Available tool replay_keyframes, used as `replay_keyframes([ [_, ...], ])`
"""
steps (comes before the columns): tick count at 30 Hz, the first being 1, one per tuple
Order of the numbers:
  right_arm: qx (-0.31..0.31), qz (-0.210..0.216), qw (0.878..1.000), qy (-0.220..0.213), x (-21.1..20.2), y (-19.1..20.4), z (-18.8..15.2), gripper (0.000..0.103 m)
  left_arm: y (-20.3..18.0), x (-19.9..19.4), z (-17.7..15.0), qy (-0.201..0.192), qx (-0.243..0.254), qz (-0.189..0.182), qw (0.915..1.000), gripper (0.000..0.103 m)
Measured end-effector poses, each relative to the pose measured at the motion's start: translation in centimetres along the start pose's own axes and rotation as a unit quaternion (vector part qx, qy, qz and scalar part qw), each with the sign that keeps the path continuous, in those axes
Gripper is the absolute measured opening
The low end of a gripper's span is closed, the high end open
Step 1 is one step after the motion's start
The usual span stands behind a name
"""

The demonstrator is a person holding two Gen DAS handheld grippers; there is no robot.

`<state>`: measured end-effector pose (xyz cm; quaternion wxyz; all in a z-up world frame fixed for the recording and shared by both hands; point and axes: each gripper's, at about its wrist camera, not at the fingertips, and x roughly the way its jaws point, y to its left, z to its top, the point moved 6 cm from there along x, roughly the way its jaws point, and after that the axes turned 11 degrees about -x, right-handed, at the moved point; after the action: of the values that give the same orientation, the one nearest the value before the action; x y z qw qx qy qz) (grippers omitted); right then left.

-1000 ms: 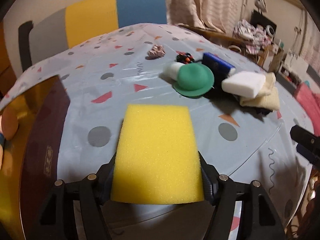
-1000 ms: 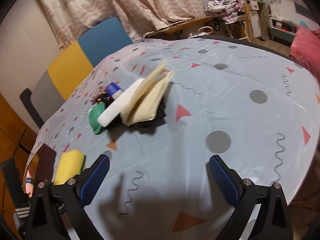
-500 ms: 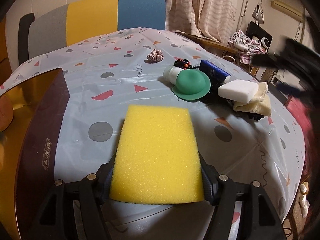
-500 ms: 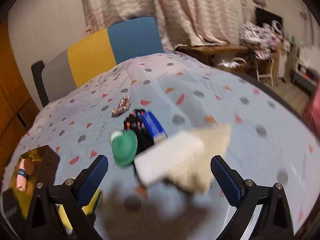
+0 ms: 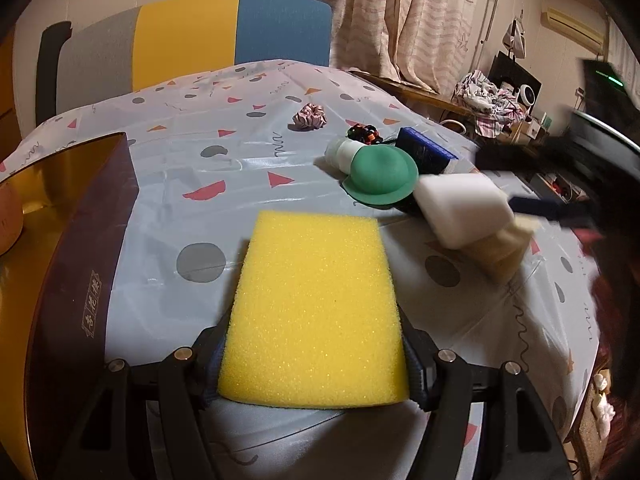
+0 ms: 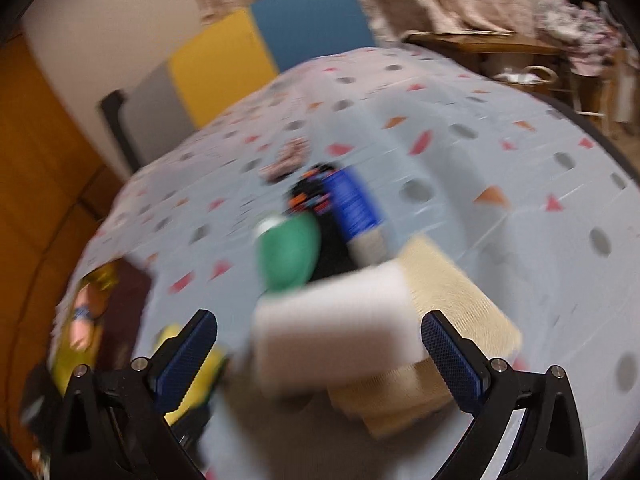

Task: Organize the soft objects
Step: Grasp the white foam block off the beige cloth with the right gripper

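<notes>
Chair: grey, yellow and blue padded chair back (image 5: 224,36) behind the patterned tablecloth (image 5: 224,152)
Curtains: pale starfish-print curtains (image 5: 400,20) right of chair
Desk: cluttered wooden side desk (image 5: 436,98) below curtains

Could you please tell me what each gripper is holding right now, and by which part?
The left gripper clamps the yellow sponge by its two long side edges, near its rear end. The right gripper is open and holds nothing.

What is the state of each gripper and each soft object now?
left gripper: shut on the yellow sponge
right gripper: open, around the white sponge, not pressing
white sponge: lying on the beige cloth
green hat: lying on the table
scrunchie: lying apart
</notes>
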<state>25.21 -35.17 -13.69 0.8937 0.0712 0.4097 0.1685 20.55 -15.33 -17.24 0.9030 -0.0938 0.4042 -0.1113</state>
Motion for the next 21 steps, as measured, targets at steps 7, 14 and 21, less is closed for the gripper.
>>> replay_keyframes([
  [7,-0.055,-0.016,0.998,-0.015,-2.7,3.0,-1.8,0.103,0.2,-0.2,0.1,0.000,-0.012,-0.013,0.9999,0.070],
  [14,-0.187,-0.059,0.979,0.051,0.8,3.0,2.9,0.103,0.3,-0.2,0.1,-0.001,-0.016,-0.017,0.9997,0.070],
  [21,-0.209,-0.024,0.968,0.140,5.0,1.1,2.7,0.090,0.3,-0.2,0.1,-0.001,-0.016,-0.018,0.9997,0.070],
])
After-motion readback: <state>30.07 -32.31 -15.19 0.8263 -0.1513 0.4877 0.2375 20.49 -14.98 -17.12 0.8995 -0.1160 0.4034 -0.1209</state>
